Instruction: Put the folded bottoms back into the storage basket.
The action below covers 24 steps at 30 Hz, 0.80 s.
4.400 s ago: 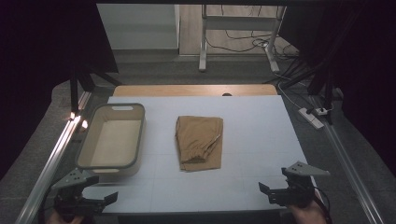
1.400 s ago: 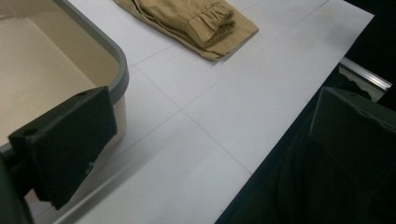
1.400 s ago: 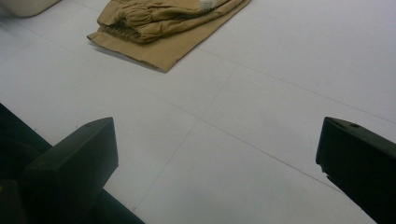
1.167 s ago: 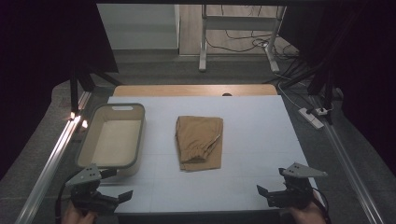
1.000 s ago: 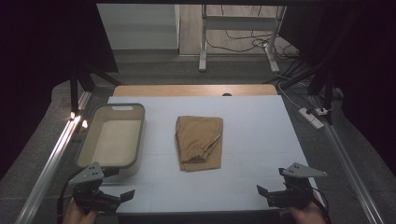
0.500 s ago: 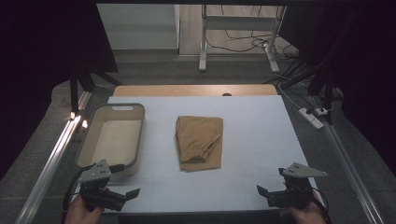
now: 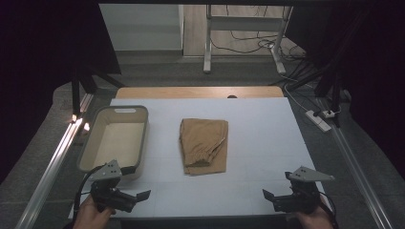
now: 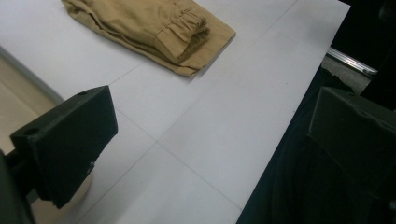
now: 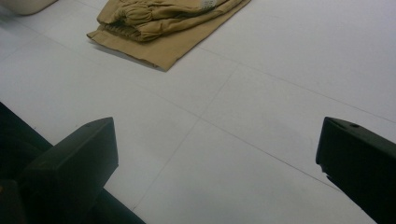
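We see the white surface [image 7: 267, 143] carrying two things: a beige bin [image 7: 114, 142] at its left and, near the middle, the folded tan garment [image 7: 204, 144], lying flat and well apart from the bin. Both tools sit at the near edge. The left gripper [image 7: 125, 197] hovers just in front of the bin's near wall, the right gripper [image 7: 282, 200] near the opposite corner, each well short of the cloth. Both pairs of jaws stand wide and hold nothing.

We take the work to be lifting the garment, probably toward the bin, and the biggest risk lies with the largest thing. The surface is smooth, so jaws coming in low could push the cloth ahead of them and open the fold instead of catching it.

Next comes the bin. The left gripper is so close to its wall that a forward reach could knock it and shift it across the surface; its cable could snag the rim too.

Then the garment itself. In the left gripper view its layers [image 8: 154, 28] are stacked, with a gathered cuff [image 8: 184, 32] on top. A pinch on the top layer alone would let the rest peel open and trail.

Last, the jaws: if only one pair closes first, we expect the cloth to hang lopsided and slide out.
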Each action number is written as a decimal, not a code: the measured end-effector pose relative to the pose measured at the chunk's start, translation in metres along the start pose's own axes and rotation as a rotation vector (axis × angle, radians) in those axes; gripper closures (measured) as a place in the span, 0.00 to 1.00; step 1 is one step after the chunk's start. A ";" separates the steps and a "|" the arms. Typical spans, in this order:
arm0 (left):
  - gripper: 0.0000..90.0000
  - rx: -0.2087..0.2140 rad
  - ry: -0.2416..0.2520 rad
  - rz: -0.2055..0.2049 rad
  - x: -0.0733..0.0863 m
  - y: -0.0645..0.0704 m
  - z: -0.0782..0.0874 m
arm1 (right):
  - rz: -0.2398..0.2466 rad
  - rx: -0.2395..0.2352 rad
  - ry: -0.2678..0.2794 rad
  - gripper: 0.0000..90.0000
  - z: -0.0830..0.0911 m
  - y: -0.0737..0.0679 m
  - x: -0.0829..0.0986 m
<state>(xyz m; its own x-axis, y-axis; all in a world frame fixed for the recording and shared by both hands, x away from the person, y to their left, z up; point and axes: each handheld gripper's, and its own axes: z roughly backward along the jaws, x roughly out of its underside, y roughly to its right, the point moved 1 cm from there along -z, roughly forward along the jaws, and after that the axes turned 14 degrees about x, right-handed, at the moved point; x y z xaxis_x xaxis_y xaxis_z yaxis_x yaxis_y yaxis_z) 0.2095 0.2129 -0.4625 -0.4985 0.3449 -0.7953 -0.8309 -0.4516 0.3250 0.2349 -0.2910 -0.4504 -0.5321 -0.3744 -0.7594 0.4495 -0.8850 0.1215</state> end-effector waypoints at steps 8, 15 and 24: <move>0.00 0.007 -0.022 -0.010 -0.008 -0.002 -0.012 | 0.004 -0.001 0.001 0.00 0.000 0.000 0.000; 0.00 0.014 -0.037 -0.005 -0.013 -0.004 -0.021 | 0.006 0.000 0.001 0.00 0.000 0.000 0.000; 0.00 0.032 -0.044 0.028 -0.018 -0.010 -0.028 | 0.007 0.002 0.000 0.00 0.000 0.000 0.000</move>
<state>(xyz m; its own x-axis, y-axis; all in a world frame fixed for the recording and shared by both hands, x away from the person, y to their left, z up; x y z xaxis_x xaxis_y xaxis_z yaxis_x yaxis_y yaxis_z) 0.2340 0.1882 -0.4653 -0.5317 0.3682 -0.7627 -0.8234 -0.4353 0.3639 0.2346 -0.2907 -0.4505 -0.5290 -0.3805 -0.7585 0.4520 -0.8828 0.1277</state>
